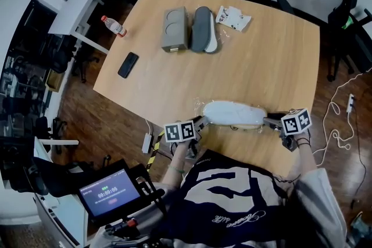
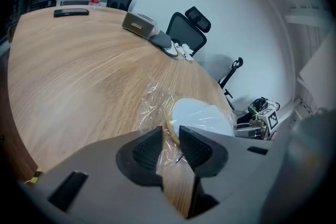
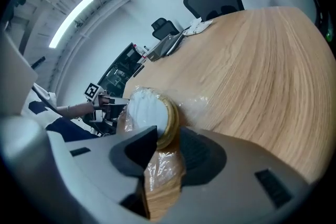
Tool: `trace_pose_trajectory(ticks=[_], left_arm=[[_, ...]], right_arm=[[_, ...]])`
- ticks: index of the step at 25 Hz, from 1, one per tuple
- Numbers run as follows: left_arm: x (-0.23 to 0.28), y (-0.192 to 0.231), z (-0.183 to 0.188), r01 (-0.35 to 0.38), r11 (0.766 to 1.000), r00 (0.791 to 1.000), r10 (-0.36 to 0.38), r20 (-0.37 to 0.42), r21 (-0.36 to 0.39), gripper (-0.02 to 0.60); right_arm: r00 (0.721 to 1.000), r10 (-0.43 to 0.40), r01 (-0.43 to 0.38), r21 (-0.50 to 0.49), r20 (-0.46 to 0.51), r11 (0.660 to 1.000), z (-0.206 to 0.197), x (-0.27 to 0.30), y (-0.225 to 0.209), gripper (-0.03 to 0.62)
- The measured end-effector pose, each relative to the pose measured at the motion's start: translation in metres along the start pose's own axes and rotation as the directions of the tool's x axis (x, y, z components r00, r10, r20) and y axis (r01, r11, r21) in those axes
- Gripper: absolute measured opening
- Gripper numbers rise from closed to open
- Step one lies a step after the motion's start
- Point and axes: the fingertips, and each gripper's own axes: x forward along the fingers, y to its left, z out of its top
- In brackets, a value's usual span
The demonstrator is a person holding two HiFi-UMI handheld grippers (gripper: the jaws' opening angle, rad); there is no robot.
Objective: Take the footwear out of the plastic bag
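Observation:
A white slipper with a tan sole (image 1: 235,113) lies in a clear plastic bag (image 2: 157,99) at the near edge of the wooden table (image 1: 261,61), one gripper at each end of it. My left gripper (image 1: 203,122) (image 2: 170,147) has loose bag film between its pads, which stand apart, and the slipper's end (image 2: 202,115) lies just beyond them. My right gripper (image 1: 268,121) (image 3: 168,147) is closed around the other end, with the wrapped slipper (image 3: 144,107) pinched between its pads.
At the far side of the table lie a grey box (image 1: 174,29), a dark grey slipper (image 1: 203,29) and a white packet (image 1: 233,17). A phone (image 1: 128,64) and a bottle (image 1: 113,25) sit at the left. Office chairs ring the table, and a screen (image 1: 110,191) stands by my left side.

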Motion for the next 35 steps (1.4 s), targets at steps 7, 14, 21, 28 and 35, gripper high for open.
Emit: trace_pose_trajectory(ticks=[7,14,21,28,35], left_arm=[[0.000,0.000,0.000,0.044,0.998,0.999,-0.044,-0.002,-0.040,0.098],[0.006,0.001,0.008,0.023,0.999,1.000,-0.023,0.012,-0.022,0.086],[0.006,0.001,0.006,0.041,0.998,0.999,-0.041,0.005,-0.050,0.080],[0.005,0.001,0.005,0.031,0.999,0.999,-0.030,0.013,-0.039,0.081],[0.001,0.001,0.004,0.009,1.000,1.000,-0.009,0.019,-0.008,0.081]], right_arm=[[0.994,0.105,-0.103,0.100,-0.015,0.990,0.001,-0.004,0.004,0.201],[0.977,0.210,-0.202,0.177,-0.024,0.963,0.008,0.005,0.014,0.250],[0.971,0.237,-0.227,0.219,-0.018,0.949,0.009,0.006,0.009,0.103],[0.970,0.165,-0.213,0.292,0.180,0.932,0.014,-0.006,0.014,0.068],[0.977,0.029,-0.082,0.252,0.209,0.964,0.007,-0.032,0.019,0.067]])
